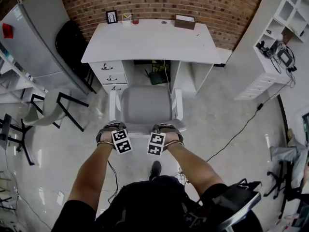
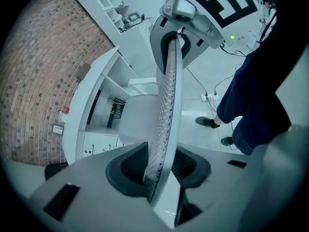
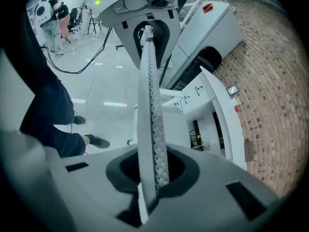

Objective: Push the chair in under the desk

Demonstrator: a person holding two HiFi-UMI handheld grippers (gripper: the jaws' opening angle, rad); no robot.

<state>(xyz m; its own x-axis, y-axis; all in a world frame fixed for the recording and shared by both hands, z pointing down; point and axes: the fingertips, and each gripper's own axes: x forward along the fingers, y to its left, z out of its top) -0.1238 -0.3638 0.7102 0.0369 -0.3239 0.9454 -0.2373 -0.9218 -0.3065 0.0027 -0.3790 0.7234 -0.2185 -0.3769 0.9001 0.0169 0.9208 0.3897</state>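
A grey chair with white armrests stands in front of the white desk, its seat facing the knee space. Both grippers hold the top edge of its backrest. My left gripper sits at the left end of that edge and my right gripper at the right end. In the left gripper view the perforated backrest runs tilted between the jaws of the left gripper. In the right gripper view the backrest stands upright between the jaws of the right gripper, which is shut on it.
Drawers fill the desk's left side, and a dark bin sits in the knee space. A picture frame and a box rest on the desk. A black chair and a folding chair stand at left, white shelving at right. A cable crosses the floor.
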